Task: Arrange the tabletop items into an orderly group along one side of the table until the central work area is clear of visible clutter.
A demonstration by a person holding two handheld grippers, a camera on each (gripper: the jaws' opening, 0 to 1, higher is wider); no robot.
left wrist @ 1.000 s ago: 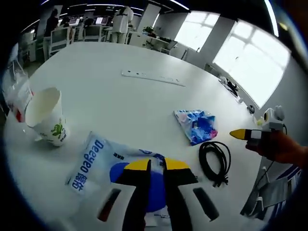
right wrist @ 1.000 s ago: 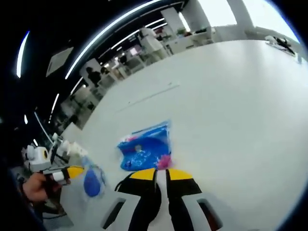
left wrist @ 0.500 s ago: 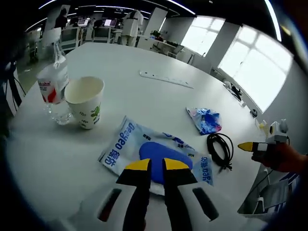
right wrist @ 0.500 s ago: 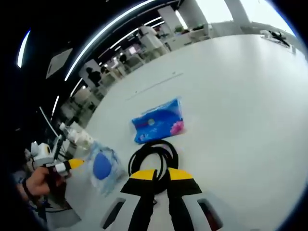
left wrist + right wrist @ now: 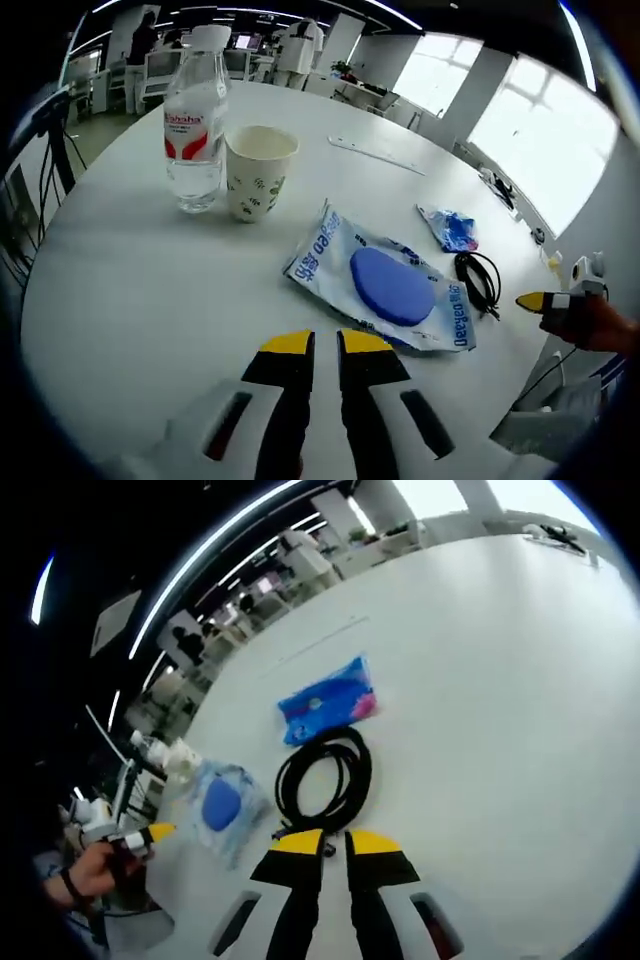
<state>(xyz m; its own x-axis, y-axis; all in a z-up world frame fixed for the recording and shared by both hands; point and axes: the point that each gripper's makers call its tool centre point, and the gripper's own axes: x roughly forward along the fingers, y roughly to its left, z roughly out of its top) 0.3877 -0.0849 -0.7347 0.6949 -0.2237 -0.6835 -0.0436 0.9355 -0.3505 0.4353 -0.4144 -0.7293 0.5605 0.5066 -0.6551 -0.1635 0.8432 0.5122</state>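
The left gripper (image 5: pixel 325 345) hung over bare table (image 5: pixel 130 300) near its edge, jaws nearly together with only a thin slit between them and nothing held; the right gripper (image 5: pixel 335 842) likewise had its jaws almost closed and empty, tips just short of the black cable coil (image 5: pixel 325 778).

Items lay spread across the white table; a water bottle (image 5: pixel 195 125) stood upright with a paper cup (image 5: pixel 255 170) just beside it, possibly touching; the large white-and-blue pouch (image 5: pixel 385 290) lay flat near the middle; beyond it the cable coil (image 5: pixel 482 282) and a small blue packet (image 5: pixel 452 228) lay near each other; a long white strip (image 5: pixel 378 155) lay further off.

Handling, as judged: the bottle appeared at least partly full, so the heaviest piece, smooth-sided and liable to slip; best taken at the body or neck, kept upright; the cup looked empty, light and crushable, so a gentle pinch at the rim wall was advised; the pouch looked soft, floppy and slick, best taken by an edge seam and dragged; the cable would be limp and could uncoil, so the jaws should close across the bundled strands on one side; the small packet looked light and crinkly, taken at a corner.
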